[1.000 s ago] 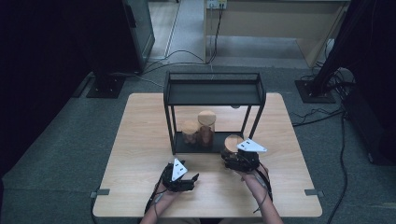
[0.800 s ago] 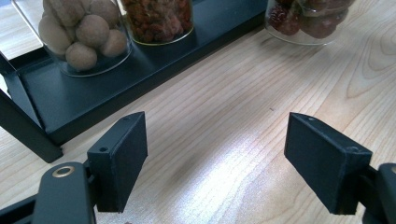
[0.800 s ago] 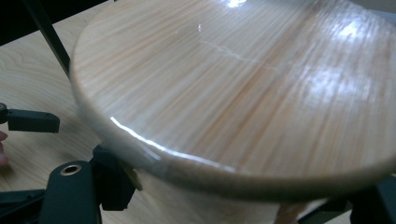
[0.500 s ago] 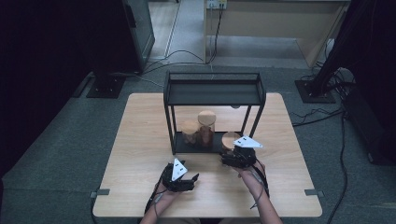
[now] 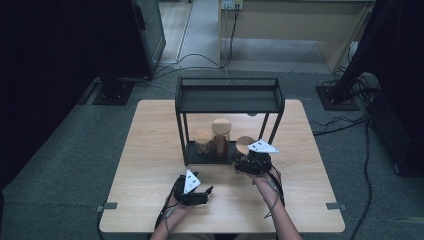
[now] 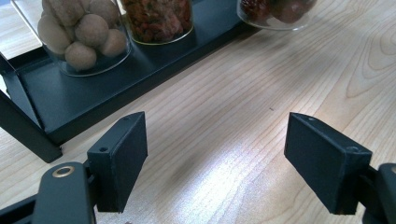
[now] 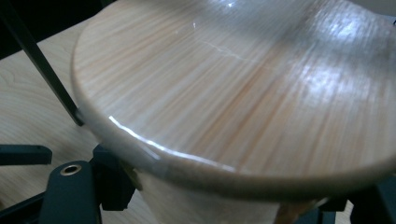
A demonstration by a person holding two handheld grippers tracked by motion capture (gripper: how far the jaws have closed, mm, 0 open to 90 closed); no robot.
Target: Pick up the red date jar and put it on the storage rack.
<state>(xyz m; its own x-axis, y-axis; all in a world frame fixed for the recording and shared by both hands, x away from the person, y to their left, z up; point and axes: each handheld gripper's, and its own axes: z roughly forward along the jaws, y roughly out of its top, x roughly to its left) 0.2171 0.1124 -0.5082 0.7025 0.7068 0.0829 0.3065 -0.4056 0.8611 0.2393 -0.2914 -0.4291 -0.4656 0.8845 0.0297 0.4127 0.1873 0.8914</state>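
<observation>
Item 1. Right tool [image 5: 248, 161]: in your right hand, at the rack's front right corner. Its jaws sit either side of a jar [image 5: 244, 145], right under the wooden lid [image 7: 243, 88], which fills most of the right gripper view. Whether the pads actually press the glass you cannot tell from these views.

Item 2. Jar: wooden lid, clear glass body, dark reddish contents seen in the left gripper view [image 6: 275, 10]. It stands upright on the tabletop [image 5: 150, 145], just beside the rack's [image 5: 227, 97] right front leg and outside its lower shelf.

Item 3. Left tool [image 6: 233, 151]: in your left hand, near the front edge of the tabletop, well apart from the rack. Jaws released, bare wood between them, nothing held.

Item 4. Rack: black metal, two levels, at the middle of the tabletop. The upper shelf is bare.

Item 5. Lower shelf [image 6: 70, 100]: two lidded jars standing side by side. The short jar [image 5: 202, 141], on the left, holds pale round balls. The tall jar [image 5: 221, 135], just to its right, holds a reddish-brown mix.
</observation>
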